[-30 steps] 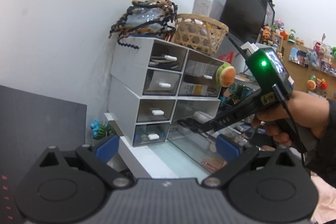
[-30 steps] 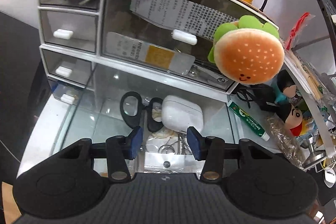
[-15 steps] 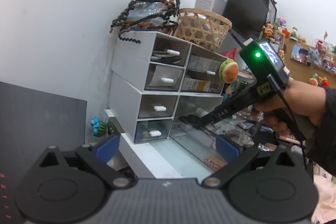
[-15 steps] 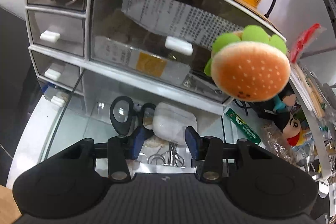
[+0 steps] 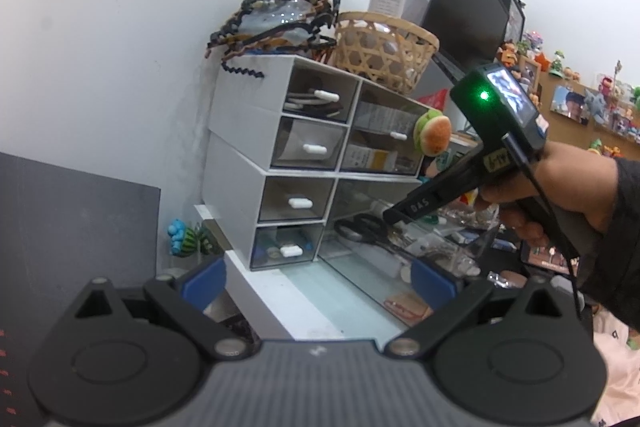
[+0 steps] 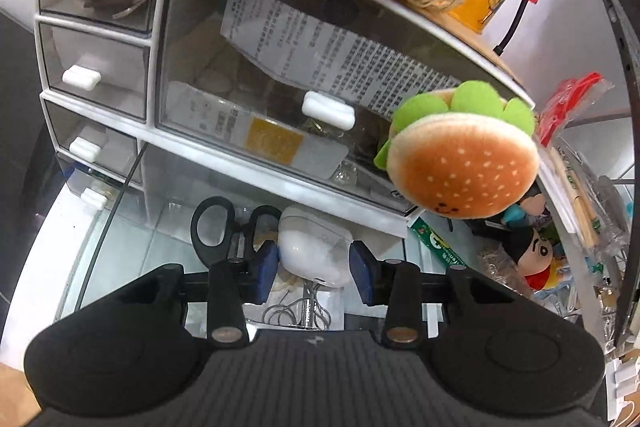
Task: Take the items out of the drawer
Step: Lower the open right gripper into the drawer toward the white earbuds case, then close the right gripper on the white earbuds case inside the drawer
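A clear drawer (image 5: 360, 267) is pulled out of the white drawer unit (image 5: 240, 163) at the bottom right. In it lie a white earbud case (image 6: 314, 247), black scissors (image 6: 224, 227) and a metal eyelash curler (image 6: 304, 311). My right gripper (image 6: 314, 265) is open inside the drawer, one pad on each side of the earbud case, close to it. In the left wrist view the right gripper (image 5: 394, 217) reaches into the drawer. My left gripper (image 5: 316, 281) is open and empty, held back in front of the unit.
A burger plush (image 6: 460, 167) hangs at the unit's right front, just above the open drawer. A woven basket (image 5: 384, 47) and hairbands (image 5: 276, 15) sit on top. A monitor (image 5: 464, 11) stands behind. Cluttered toys (image 6: 536, 251) lie right of the drawer.
My right gripper has moved forward and down into the drawer, so its pads now flank the earbud case. The left gripper has shifted only slightly.
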{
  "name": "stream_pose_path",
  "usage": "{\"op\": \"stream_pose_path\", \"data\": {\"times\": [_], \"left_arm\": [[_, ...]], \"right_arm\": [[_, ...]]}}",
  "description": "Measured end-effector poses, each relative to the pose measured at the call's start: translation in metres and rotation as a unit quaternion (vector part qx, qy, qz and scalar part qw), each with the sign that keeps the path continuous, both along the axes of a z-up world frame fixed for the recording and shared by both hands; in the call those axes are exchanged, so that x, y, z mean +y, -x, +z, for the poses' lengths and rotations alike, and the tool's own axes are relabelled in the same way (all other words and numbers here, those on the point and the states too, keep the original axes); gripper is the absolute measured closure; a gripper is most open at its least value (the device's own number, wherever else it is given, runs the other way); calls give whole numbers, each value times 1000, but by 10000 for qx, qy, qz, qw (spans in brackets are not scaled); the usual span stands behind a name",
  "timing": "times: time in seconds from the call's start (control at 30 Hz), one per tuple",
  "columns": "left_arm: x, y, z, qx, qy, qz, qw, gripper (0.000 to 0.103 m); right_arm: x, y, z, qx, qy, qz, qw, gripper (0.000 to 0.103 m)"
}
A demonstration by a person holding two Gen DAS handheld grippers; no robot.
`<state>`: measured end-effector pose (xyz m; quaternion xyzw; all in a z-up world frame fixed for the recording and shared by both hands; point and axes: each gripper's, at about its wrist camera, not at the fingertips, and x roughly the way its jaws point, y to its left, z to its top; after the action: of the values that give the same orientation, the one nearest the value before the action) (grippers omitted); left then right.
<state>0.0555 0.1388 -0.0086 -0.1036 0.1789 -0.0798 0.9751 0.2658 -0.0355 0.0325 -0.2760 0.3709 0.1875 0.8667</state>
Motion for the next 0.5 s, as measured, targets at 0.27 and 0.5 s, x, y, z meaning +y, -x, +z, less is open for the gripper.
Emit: {"op": "stream_pose_path", "data": {"times": [0.27,0.5], "left_arm": [[3,0,-1,6,-99,20,9999,3],[10,-1,-1,34,36,101,9999,3]], "right_arm": [[-5,-2,5,-64,57,-69,9999,60],[-13,-2,12,-99,-65,-252,9996,59]]}}
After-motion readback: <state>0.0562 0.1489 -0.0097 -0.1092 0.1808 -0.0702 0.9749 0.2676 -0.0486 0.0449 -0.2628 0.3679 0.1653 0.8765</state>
